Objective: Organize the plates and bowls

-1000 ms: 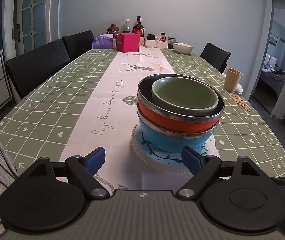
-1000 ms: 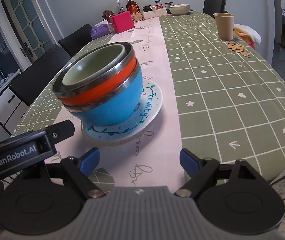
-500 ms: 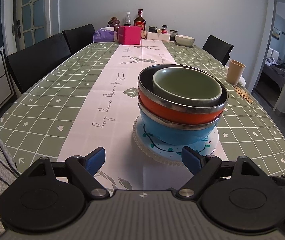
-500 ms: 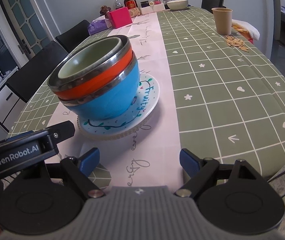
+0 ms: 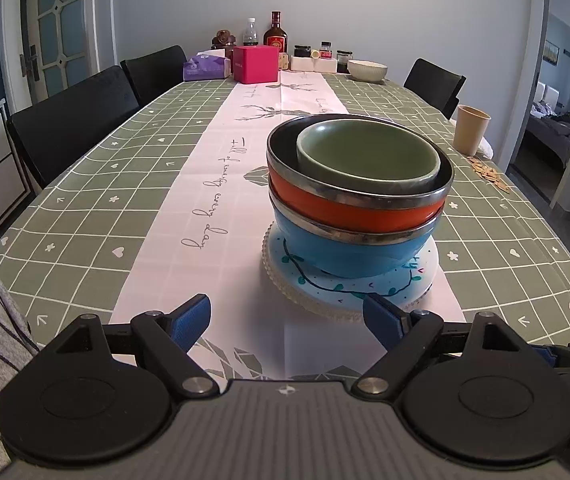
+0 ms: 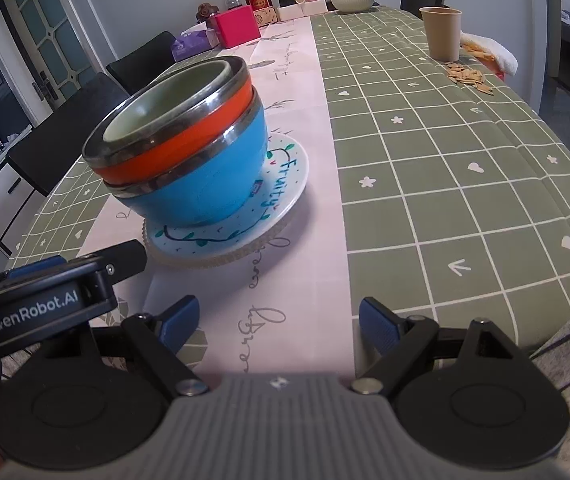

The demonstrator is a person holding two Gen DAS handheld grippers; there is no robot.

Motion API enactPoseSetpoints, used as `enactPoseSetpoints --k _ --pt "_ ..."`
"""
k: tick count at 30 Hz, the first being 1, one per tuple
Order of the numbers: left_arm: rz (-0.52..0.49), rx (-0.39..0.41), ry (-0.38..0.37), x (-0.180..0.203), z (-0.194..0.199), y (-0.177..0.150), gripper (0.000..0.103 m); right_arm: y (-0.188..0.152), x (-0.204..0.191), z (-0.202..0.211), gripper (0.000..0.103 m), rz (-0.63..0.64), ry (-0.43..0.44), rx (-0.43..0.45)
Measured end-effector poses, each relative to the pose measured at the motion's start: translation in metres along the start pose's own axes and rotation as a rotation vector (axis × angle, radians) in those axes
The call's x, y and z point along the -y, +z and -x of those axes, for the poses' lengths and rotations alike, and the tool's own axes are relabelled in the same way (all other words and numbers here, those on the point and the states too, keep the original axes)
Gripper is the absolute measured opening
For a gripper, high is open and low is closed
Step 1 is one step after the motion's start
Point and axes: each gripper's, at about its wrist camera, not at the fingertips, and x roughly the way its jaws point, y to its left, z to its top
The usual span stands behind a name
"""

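A stack stands on the table's pink runner: a green bowl (image 5: 369,156) inside an orange bowl (image 5: 349,210), inside a blue bowl (image 5: 349,252), on a white painted plate (image 5: 349,290). The stack also shows in the right wrist view, with the blue bowl (image 6: 209,184) on the plate (image 6: 281,196). My left gripper (image 5: 287,322) is open and empty just in front of the plate. My right gripper (image 6: 275,322) is open and empty, near the table's front edge, right of the stack. The left gripper's body (image 6: 45,300) shows at the lower left of the right wrist view.
A paper cup (image 5: 472,130) and scattered chips (image 5: 489,172) sit at the right edge. A white bowl (image 5: 367,70), pink box (image 5: 255,64), tissue pack, bottles and jars stand at the far end. Black chairs (image 5: 73,124) line the left side.
Both grippers have moved slightly closer to the stack, which appears larger. The stack has not moved. Both stay open.
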Motion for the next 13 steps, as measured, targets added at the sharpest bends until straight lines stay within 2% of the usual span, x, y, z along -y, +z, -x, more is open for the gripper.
enactPoseSetpoints --k 13 --pt "-0.016 -0.030 0.011 0.0033 -0.0065 -0.0013 0.101 -0.0033 0.0046 -0.0048 0.086 0.001 -0.004 -0.017"
